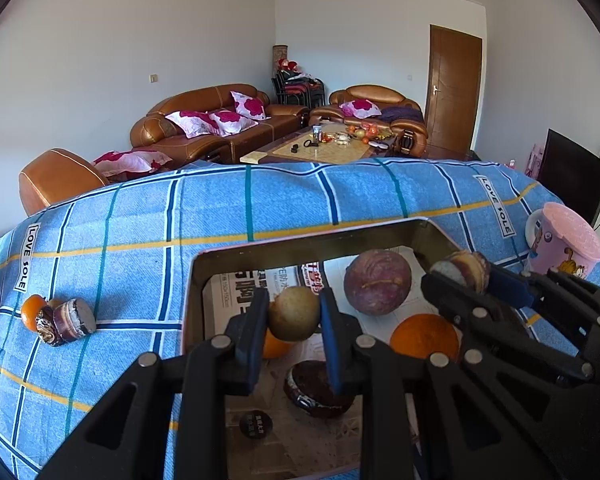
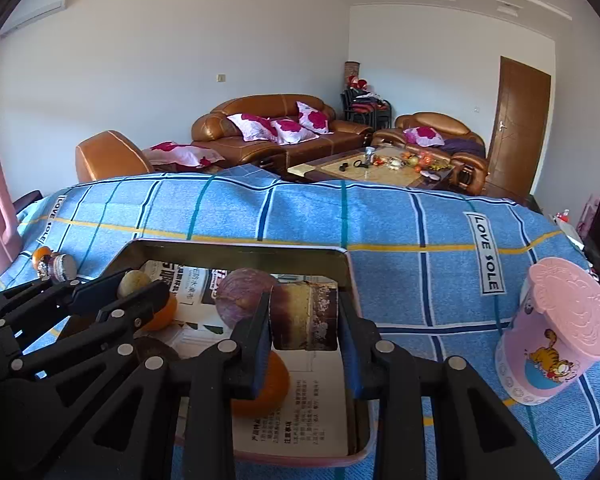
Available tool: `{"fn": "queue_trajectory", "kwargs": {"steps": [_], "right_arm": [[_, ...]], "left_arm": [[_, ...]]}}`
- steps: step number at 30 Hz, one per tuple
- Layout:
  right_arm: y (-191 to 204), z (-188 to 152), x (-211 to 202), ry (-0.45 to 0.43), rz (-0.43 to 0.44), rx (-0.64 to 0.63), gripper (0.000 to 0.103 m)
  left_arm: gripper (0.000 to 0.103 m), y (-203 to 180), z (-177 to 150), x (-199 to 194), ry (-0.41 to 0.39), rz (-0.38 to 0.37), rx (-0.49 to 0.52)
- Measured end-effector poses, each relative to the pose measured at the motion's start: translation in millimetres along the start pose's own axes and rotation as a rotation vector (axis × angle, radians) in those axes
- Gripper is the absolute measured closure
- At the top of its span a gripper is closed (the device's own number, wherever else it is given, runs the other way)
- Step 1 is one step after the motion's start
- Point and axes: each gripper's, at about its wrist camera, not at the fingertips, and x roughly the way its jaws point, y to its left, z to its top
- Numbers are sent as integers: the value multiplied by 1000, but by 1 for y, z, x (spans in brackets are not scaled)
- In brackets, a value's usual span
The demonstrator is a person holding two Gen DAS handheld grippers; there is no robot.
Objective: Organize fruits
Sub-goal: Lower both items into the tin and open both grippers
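purple round fruit (image 1: pixel 378 282), 2 oranges (image 1: pixel 424 336) and dark halved fruit (image 1: pixel 318 390) inside paper-lined tin tray (image 1: pixel 196 280)

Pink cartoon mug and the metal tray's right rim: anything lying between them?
Nothing; only bare blue checked cloth separates the mug from the tray rim, clearest in the right wrist view.

Each fisheye camera sat just behind its own gripper, looking forward and downward at close range over the tin tray (image 1: pixel 204 276) on the blue checked worktop (image 1: pixel 140 220), and both views shared that tray, the pink cup (image 2: pixel 556 336) and the sofas (image 2: pixel 268 128) beyond.
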Motion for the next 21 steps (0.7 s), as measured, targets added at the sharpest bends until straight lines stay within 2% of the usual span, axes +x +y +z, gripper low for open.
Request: {"fn": "queue_trajectory", "kwargs": {"steps": [9, 12, 21], "right_arm": [[8, -6, 7, 53, 69, -3, 70], [6, -6, 4, 43, 85, 8, 68], [-11, -6, -9, 2, 190, 107, 51]], "left_arm": [[76, 5, 0, 2, 10, -9, -20], [76, 8, -1, 0, 4, -5, -29], [76, 14, -2, 3, 20, -15, -45]]}}
